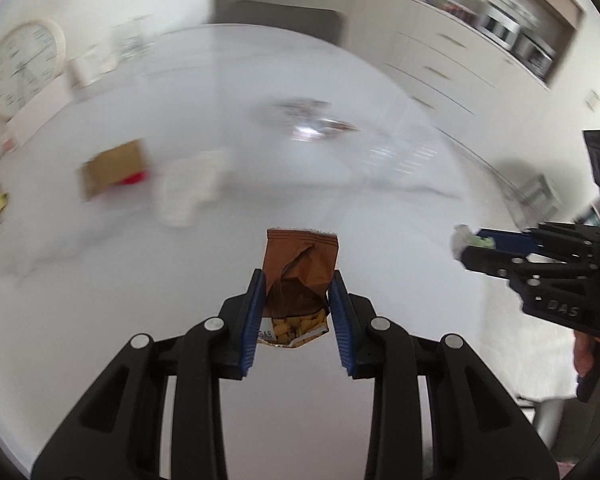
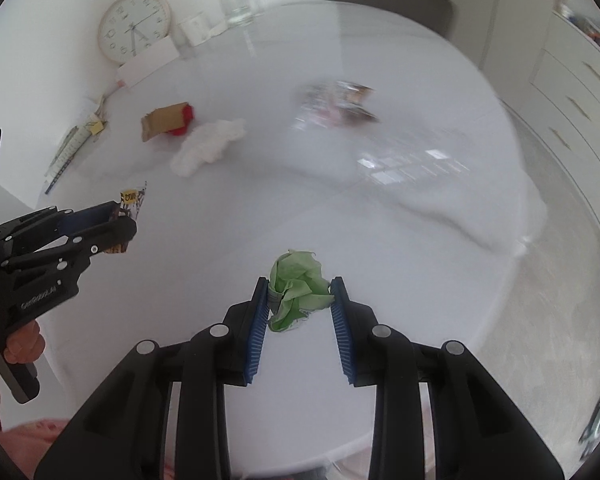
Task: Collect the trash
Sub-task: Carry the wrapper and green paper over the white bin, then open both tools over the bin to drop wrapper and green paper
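My left gripper [image 1: 298, 280] is shut on a torn brown snack bag [image 1: 300, 268], held above the white round table [image 1: 260, 160]. In the right wrist view the same gripper [image 2: 122, 220] shows at the left with the bag's printed edge [image 2: 134, 196] sticking out. My right gripper [image 2: 300, 286] is shut on a crumpled green paper [image 2: 298, 286], also lifted off the table; it appears at the right of the left wrist view [image 1: 466, 246]. On the table lie a crumpled white tissue [image 2: 206, 146], a brown cardboard piece with a red thing [image 2: 168, 120] and a shiny clear wrapper [image 2: 338, 102].
A round clock [image 2: 134, 26] leans at the table's far left edge beside a white box [image 2: 148, 62] and a glass [image 2: 240, 8]. Pens and a yellow note [image 2: 80, 136] lie at the left rim. A grey chair [image 2: 396, 6] stands behind. White drawers [image 2: 572, 92] line the right wall.
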Demonstrator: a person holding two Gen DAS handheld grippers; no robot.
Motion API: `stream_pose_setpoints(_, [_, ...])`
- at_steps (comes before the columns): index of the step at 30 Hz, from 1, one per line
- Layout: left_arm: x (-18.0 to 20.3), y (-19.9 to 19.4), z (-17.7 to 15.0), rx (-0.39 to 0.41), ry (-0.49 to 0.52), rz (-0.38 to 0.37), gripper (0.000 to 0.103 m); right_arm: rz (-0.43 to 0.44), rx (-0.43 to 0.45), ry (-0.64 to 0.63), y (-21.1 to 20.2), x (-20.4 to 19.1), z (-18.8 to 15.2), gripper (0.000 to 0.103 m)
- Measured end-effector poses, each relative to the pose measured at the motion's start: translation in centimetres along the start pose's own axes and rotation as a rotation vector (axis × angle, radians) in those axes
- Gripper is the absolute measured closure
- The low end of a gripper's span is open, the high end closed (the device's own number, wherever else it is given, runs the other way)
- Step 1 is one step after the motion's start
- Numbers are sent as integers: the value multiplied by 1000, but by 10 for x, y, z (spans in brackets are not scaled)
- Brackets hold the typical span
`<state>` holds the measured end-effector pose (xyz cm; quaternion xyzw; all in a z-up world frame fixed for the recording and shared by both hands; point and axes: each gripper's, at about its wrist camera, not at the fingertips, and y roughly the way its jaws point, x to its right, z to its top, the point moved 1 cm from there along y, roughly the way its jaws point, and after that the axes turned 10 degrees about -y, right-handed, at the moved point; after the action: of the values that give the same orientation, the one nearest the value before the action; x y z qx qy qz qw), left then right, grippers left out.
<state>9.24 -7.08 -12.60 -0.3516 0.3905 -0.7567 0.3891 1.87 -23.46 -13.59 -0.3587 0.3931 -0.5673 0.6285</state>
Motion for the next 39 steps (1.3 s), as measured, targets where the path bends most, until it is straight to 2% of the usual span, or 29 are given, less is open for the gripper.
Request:
stream_pose_setpoints(11, [179,2,-66,-96,272,-166,71,-112,-32,227,-65,93,-155,71])
stream_pose_setpoints(18, [250,14,-105,-176,375,-218,71,-130,-64,335,-84,125,-230,71])
stream_pose_setpoints(23, [276,22,-122,-218,402,-225,71,-123,-60,360,-94,136,-256,71])
stream_pose_setpoints(29, [295,28,-135,-238,420,-220,71,-110,-54,354,-99,141,-265,71])
stream_pose_setpoints(38, [298,28,-145,-244,420,-204,71,-103,-47,341,-101,140,-269,71])
stream_pose_setpoints(39, [297,27,-145,-247,422,-204,67,-103,-42,343,-101,141,-269,71])
